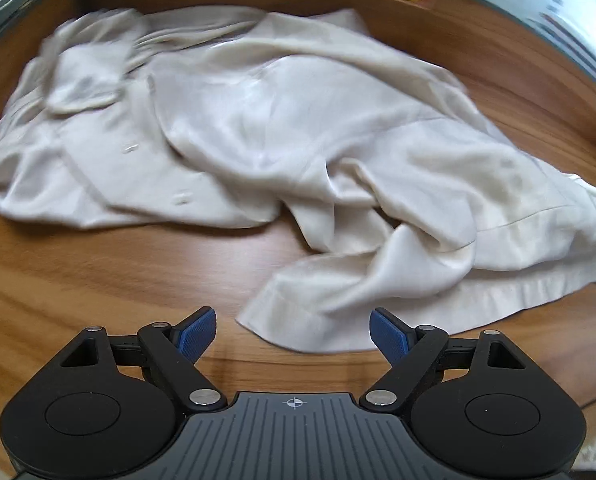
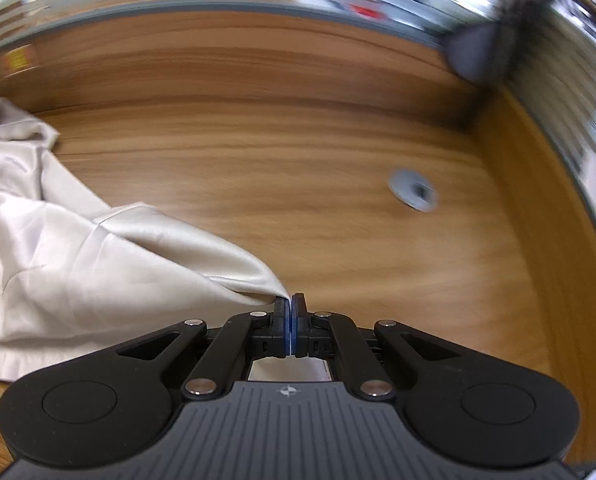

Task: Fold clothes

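While the cream shirt point(image 1: 257, 128) sprawls crumpled on the wooden table point(image 1: 97, 272), the right gripper point(image 2: 290, 304) pinches one corner of it and the left gripper point(image 1: 291, 334) hangs released above a hem.

Ahead of the left gripper's spread blue pads point(image 1: 195, 334) the smooth, faintly glossy fabric lies in deep folds, its nearest edge just beyond the fingertips and nothing between them; small pale buttons point(image 1: 181, 199) and a collar point(image 1: 85, 92) show further off to the left. From the clenched right gripper the cloth stretches away leftward in a taut point, while bare streaked woodgrain fills the space ahead and a round grey cable grommet point(image 2: 413, 190) sits well off to the right, with a blurred dark object point(image 2: 478, 54) near the far edge.
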Available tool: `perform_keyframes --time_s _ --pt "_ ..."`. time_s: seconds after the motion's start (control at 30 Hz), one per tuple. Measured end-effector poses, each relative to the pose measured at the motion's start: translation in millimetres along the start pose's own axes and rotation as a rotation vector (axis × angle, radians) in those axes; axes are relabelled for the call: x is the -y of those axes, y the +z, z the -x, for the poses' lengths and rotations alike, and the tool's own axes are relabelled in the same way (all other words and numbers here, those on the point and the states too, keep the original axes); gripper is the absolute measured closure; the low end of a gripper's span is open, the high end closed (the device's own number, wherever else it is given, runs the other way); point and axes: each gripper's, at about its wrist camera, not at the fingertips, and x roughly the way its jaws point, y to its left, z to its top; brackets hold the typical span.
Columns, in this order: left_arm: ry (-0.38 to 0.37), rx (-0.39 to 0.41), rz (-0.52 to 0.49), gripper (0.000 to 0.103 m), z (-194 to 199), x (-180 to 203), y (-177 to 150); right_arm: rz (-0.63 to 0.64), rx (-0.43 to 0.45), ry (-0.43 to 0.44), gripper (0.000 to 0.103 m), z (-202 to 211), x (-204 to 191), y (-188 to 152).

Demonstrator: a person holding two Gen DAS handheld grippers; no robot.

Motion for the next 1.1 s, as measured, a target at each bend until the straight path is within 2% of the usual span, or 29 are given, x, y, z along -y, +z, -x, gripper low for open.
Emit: perform_keyframes --time_s 0.17,0.37,0.43,0.5,0.57,0.67,0.73,0.97,1.1 --pt "-0.038 0.03 -0.067 0.017 1 26 1 -0.078 -0.022 -0.089 0.102 9 61 -25" --pt "-0.088 0.03 -0.069 0.017 -3 13 8 -0.154 -0.053 -0.162 0.1 19 108 -54" --pt "-0.097 0.028 -0.086 0.017 -5 6 11 -0.184 -0.044 -0.133 0.091 25 113 -61" --pt "-0.101 0.03 -0.109 0.017 -6 3 14 -0.175 -0.019 -0.121 0.063 34 108 -65" --pt "-0.115 0.032 -0.14 0.017 -9 6 16 -0.131 0.013 -0.111 0.049 43 98 -67" --pt "-0.155 0.035 -0.201 0.017 -10 18 16 -0.03 0.054 -0.079 0.039 51 72 -70" --pt "-0.189 0.032 -0.256 0.017 -10 30 14 0.034 0.068 -0.056 0.037 54 55 -72" --pt "-0.251 0.014 -0.441 0.017 -17 74 0 0.089 0.031 0.009 0.034 41 15 -82" --pt "-0.294 0.005 -0.48 0.017 -27 95 -8 0.115 0.017 0.016 0.033 37 7 -88"
